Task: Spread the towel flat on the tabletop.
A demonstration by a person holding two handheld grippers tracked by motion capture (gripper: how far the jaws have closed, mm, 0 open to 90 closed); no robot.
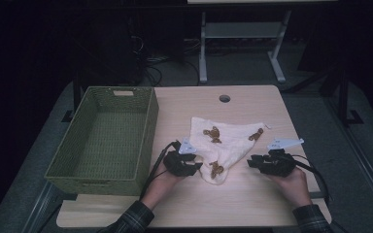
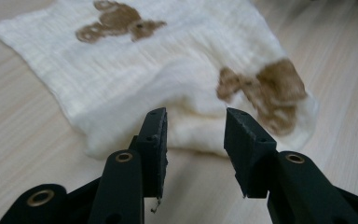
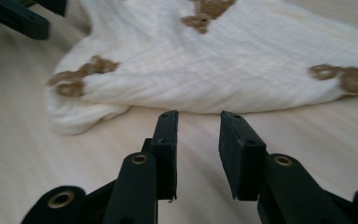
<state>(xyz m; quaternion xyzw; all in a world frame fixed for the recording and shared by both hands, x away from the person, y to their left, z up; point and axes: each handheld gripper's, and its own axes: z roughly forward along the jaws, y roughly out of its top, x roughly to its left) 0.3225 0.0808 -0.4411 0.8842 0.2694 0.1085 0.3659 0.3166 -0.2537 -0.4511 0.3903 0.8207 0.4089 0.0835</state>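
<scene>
A cream cloth (image 1: 226, 141) printed with brown bears lies rumpled on the wooden table (image 1: 252, 199), its near corner bunched up. My left gripper (image 1: 194, 166) sits at the cloth's left edge, open, its jaws just short of the folded hem (image 2: 193, 130). My right gripper (image 1: 252, 162) rests on the table to the cloth's right, open with nothing between its jaws (image 3: 198, 135); the cloth (image 3: 223, 70) lies a little beyond them. The left gripper's dark jaw (image 3: 23, 16) shows at the top left of the right gripper view.
A green woven basket (image 1: 104, 138) stands empty along the table's left side, close to my left hand. A round cable hole (image 1: 224, 98) is near the far edge. Desk legs and cables stand on the dark floor beyond.
</scene>
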